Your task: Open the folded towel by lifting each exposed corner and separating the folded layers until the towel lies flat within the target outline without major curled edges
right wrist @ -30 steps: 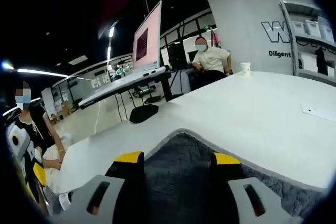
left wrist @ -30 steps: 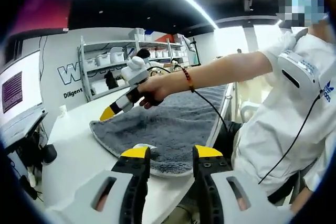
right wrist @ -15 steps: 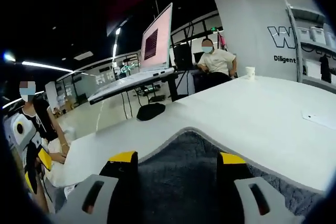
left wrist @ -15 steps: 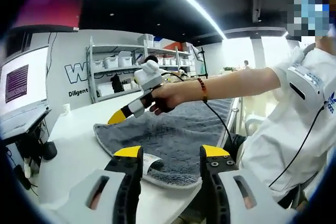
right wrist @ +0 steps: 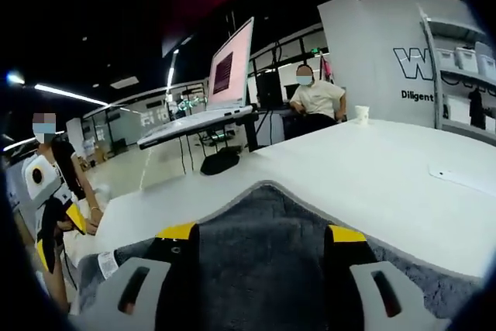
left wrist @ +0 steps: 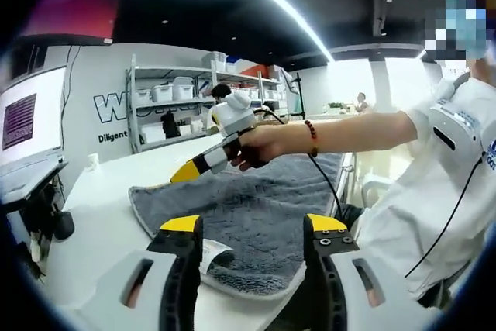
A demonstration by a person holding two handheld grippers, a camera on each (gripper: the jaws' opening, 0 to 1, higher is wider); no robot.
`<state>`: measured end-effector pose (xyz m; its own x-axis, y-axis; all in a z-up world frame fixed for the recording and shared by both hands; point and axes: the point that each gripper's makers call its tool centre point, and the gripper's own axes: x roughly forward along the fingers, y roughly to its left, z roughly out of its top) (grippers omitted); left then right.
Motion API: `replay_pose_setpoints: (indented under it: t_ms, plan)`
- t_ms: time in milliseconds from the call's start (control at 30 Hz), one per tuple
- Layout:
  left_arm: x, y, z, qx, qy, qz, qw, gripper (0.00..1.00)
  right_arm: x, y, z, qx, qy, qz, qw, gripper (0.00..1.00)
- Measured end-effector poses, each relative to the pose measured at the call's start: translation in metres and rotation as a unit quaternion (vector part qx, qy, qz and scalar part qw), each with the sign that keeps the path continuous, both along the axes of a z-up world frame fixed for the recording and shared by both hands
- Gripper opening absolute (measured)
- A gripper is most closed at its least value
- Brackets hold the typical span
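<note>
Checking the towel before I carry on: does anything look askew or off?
The grey towel is not flat at its near corner: the edge beside the white label folds into a doubled lip, between the left gripper tips. The rest lies fairly smooth on the white table.

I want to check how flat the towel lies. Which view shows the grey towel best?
The left gripper view: the grey towel spreads across the white table, its near edge and white label visible. The right gripper view shows just one rounded corner between that gripper's open jaws.
</note>
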<state>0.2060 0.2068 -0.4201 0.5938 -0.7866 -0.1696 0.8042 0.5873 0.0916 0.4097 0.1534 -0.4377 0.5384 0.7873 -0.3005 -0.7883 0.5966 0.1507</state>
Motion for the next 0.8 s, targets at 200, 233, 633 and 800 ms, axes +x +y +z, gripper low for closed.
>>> replay_pose_setpoints:
  t_ms: [200, 233, 633, 800]
  plan:
    - [0.002, -0.004, -0.001, 0.004, 0.001, 0.007, 1.0000, 0.56, -0.003, -0.011, -0.003, 0.002, -0.003, 0.000, 1.0000, 0.66]
    - [0.003, -0.005, 0.001, 0.002, -0.003, 0.009, 1.0000, 0.56, -0.005, -0.014, -0.004, 0.000, 0.000, 0.001, 1.0000, 0.67]
    - [0.012, -0.032, -0.002, -0.001, 0.017, 0.002, 0.9999, 0.63, -0.019, -0.034, 0.007, 0.028, -0.002, 0.003, 0.9996, 0.68]
    - [0.012, -0.043, -0.002, 0.005, 0.015, -0.008, 0.9998, 0.67, -0.021, -0.035, 0.011, 0.028, -0.017, 0.013, 0.9994, 0.69]
